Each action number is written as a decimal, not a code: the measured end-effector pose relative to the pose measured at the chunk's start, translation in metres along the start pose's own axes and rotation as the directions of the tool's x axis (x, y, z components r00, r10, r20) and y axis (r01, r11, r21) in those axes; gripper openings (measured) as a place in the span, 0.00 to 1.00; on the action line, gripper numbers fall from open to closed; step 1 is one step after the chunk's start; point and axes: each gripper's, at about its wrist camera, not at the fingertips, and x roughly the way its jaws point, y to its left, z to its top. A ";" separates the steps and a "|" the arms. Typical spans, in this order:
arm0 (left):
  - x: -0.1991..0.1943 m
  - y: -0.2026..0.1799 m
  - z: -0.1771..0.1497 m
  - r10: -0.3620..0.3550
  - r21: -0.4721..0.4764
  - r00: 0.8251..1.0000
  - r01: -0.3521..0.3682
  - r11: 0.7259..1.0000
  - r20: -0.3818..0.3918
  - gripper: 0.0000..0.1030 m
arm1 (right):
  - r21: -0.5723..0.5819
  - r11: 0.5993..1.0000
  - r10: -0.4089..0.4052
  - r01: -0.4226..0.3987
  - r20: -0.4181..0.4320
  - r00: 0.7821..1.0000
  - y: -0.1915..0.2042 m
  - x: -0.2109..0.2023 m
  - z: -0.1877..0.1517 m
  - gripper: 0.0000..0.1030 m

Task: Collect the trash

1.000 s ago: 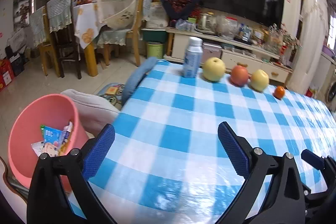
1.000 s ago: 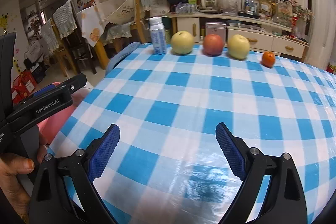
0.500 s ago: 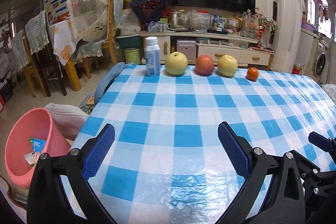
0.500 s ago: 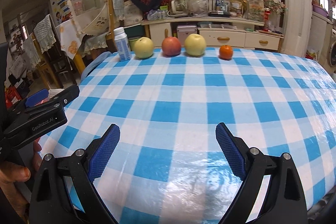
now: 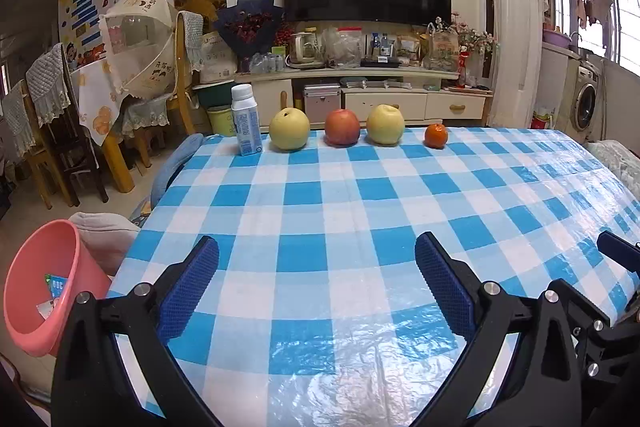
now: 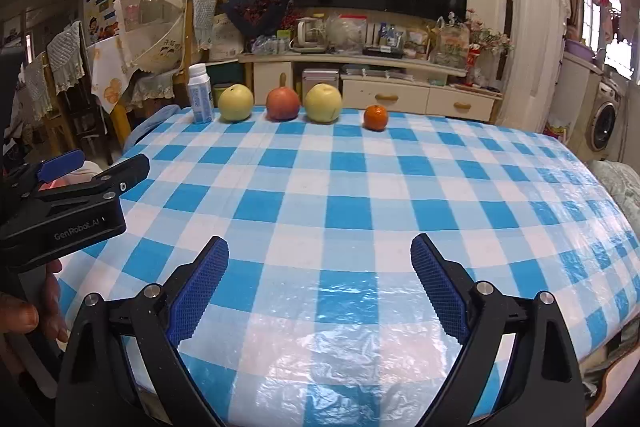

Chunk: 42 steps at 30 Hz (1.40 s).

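Pink, the trash bin [image 5: 38, 283] had slid from mid-left to the lower left edge of the left wrist view as we swung that camera rightward since a second before, wrappers [image 5: 56, 293] still inside it. Both the left gripper [image 5: 316, 259] and right gripper [image 6: 319, 255] stayed spread wide and empty over the blue checked tablecloth [image 5: 360, 211]. Along the upper centre we now saw bottle [image 5: 246, 121], pears, apple [image 5: 342, 127] and orange [image 5: 436, 135] squarely.
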 end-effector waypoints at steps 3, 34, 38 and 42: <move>-0.007 -0.004 -0.003 -0.022 0.001 1.000 0.022 1.000 0.003 0.96 | 0.008 1.000 -0.024 0.023 0.008 1.000 -0.006 -0.005 -0.004 0.89; -0.026 -0.010 -0.016 0.003 -0.005 0.999 -0.002 1.000 0.043 0.96 | -0.002 0.993 -0.121 0.122 0.105 0.987 -0.014 -0.020 -0.018 0.93; -0.022 -0.010 -0.017 0.002 -0.006 0.999 -0.002 1.000 0.034 0.96 | -0.012 0.992 -0.121 0.123 0.107 0.987 -0.013 -0.018 -0.019 0.93; -0.021 -0.008 -0.016 0.003 -0.015 0.999 -0.003 1.000 0.033 0.96 | -0.008 0.993 -0.117 0.119 0.105 0.988 -0.014 -0.017 -0.019 0.93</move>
